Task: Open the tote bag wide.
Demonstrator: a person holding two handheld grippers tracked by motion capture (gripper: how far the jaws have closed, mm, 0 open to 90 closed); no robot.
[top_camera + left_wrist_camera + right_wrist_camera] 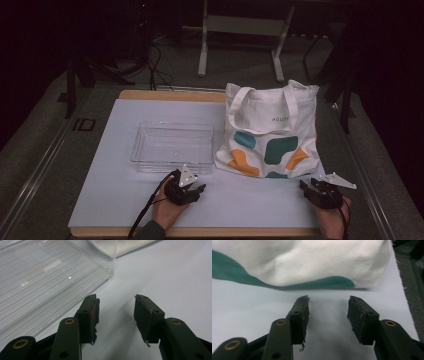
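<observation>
White matte table top, flat and rectangular, wood edge along far and near sides; lying on it, right of centre, a cream canvas bag, soft and woven, coarse weave plain in the right gripper view, printed with rounded teal and orange blobs, small grey lettering near the top; bag lying flat, long axis running from near edge to far edge, mouth and two loop handles pointing away from the person, bottom hem toward the right gripper; just left of the bag, a clear plastic tray, shallow, rectangular, rounded corners, ribbed floor seen as fine parallel lines in the left gripper view, long side parallel to the near table edge; near the tray's front right corner, left gripper, black, hard, grey three-cornered plate on top, jaws apart with bare table between, pads chipped and ragged; at the table's near right, just short of the bag's hem, right gripper, same build, jaws apart on nothing, pads equally worn
</observation>
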